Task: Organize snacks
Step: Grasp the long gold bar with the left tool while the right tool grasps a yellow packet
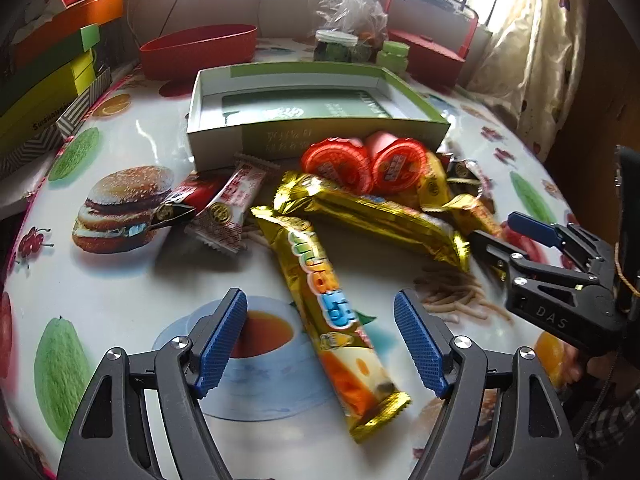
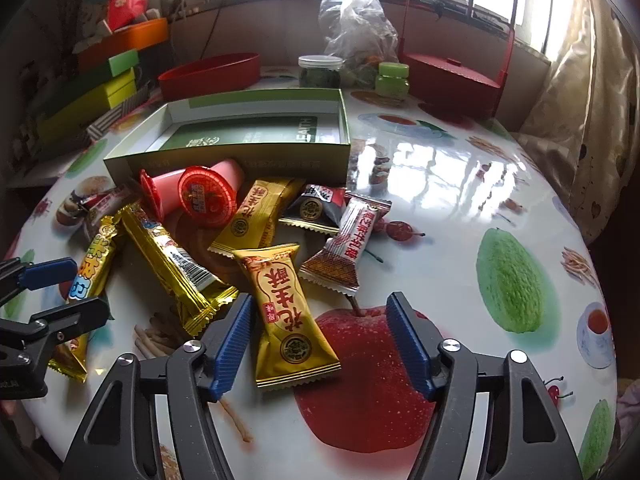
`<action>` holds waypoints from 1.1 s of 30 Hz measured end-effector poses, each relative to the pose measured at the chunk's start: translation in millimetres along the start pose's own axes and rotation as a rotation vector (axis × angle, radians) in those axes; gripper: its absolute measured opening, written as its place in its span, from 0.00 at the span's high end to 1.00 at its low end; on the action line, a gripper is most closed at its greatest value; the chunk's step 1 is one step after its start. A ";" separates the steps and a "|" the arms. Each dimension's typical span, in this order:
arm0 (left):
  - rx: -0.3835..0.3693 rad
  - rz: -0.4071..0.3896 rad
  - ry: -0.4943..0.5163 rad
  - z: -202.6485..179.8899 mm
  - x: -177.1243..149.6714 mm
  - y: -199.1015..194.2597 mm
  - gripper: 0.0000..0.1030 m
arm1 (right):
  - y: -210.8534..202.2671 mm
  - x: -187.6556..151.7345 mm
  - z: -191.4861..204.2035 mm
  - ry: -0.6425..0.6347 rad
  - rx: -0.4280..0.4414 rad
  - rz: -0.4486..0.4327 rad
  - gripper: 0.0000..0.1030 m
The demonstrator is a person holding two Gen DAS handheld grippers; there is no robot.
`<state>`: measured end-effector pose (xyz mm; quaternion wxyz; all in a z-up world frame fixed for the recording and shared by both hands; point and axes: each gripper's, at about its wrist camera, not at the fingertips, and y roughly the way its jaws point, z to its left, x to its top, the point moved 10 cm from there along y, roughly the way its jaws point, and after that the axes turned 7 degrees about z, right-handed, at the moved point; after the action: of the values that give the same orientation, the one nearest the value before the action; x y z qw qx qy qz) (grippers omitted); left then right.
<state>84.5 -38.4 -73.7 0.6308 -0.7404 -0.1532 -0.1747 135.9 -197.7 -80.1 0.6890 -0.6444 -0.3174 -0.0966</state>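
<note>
My left hand-held gripper [image 1: 320, 344] is spread, a long gold bar [image 1: 332, 320] lying between its pads at frame bottom. My right hand-held gripper [image 2: 320, 344] is spread around a yellow packet [image 2: 286, 316]. Snacks crowd the counter [image 2: 460, 208] below the green tray [image 2: 240, 158] at upper centre.

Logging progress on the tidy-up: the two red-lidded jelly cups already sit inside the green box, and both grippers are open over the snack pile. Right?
Not quite. The jelly cups lie on the table against the green box's front wall, outside it, as the left wrist view shows. The left gripper and right gripper are open.
</note>
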 end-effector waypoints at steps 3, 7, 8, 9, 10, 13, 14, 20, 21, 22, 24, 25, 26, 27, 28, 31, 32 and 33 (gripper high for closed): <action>0.006 -0.010 -0.008 5.0 2.1 -0.7 0.32 | 0.2 -0.6 3.4 -0.003 0.008 -0.001 0.43; 0.005 -0.017 -0.003 8.2 3.8 -0.4 0.38 | -0.6 -1.7 6.9 0.004 0.025 -0.002 0.52; 0.002 -0.020 -0.003 9.0 4.8 -0.5 0.44 | -0.9 -1.9 8.2 0.007 0.028 -0.003 0.55; -0.004 -0.022 -0.005 9.9 5.8 -0.7 0.49 | -1.3 -2.0 9.2 0.008 0.030 -0.004 0.59; -0.005 -0.023 -0.006 10.2 6.4 -0.6 0.51 | -1.7 -2.1 11.3 0.008 0.034 -0.004 0.61; -0.005 -0.025 -0.008 12.8 8.6 -0.3 0.57 | -2.4 -2.3 14.7 0.007 0.039 -0.004 0.68; -0.006 -0.024 -0.007 13.3 9.2 0.0 0.61 | -2.5 -2.4 15.2 0.010 0.040 -0.003 0.70; -0.013 -0.028 0.001 14.4 11.0 0.3 0.72 | -3.4 -3.0 15.1 0.029 0.045 -0.002 0.75; -0.018 -0.026 0.004 14.1 11.5 0.6 0.75 | -3.7 -3.2 14.6 0.033 0.047 -0.002 0.76; -0.017 -0.026 0.006 14.4 12.0 0.4 0.76 | -3.8 -3.4 14.1 0.037 0.048 -0.003 0.76; -0.018 -0.029 0.009 14.2 11.9 -0.6 0.76 | -5.2 -3.3 13.5 0.042 0.051 -0.005 0.79; -0.020 -0.034 0.008 14.6 12.4 -2.1 0.76 | -6.4 -2.8 13.7 0.042 0.053 -0.009 0.79; -0.021 -0.038 0.007 14.9 13.2 -3.3 0.76 | -7.9 -2.3 13.8 0.042 0.054 -0.012 0.80; -0.023 -0.041 0.005 15.3 14.0 -4.6 0.76 | -9.5 -1.8 13.9 0.043 0.056 -0.016 0.80; -0.026 -0.044 0.002 15.7 14.8 -6.0 0.76 | -10.9 -0.9 13.8 0.044 0.058 -0.018 0.80; -0.030 -0.057 0.001 16.1 17.5 -11.3 0.77 | -17.5 3.8 13.3 0.050 0.066 -0.033 0.80; -0.033 -0.064 0.001 15.9 18.7 -13.4 0.77 | -20.1 5.8 13.2 0.048 0.064 -0.040 0.80; -0.036 -0.068 -0.003 16.3 19.7 -15.3 0.77 | -22.0 7.2 13.2 0.048 0.064 -0.044 0.80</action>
<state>96.3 -19.8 -53.7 0.6110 -0.7460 -0.1760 -0.1978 125.4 -186.5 -58.3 0.7144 -0.6123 -0.3180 -0.1168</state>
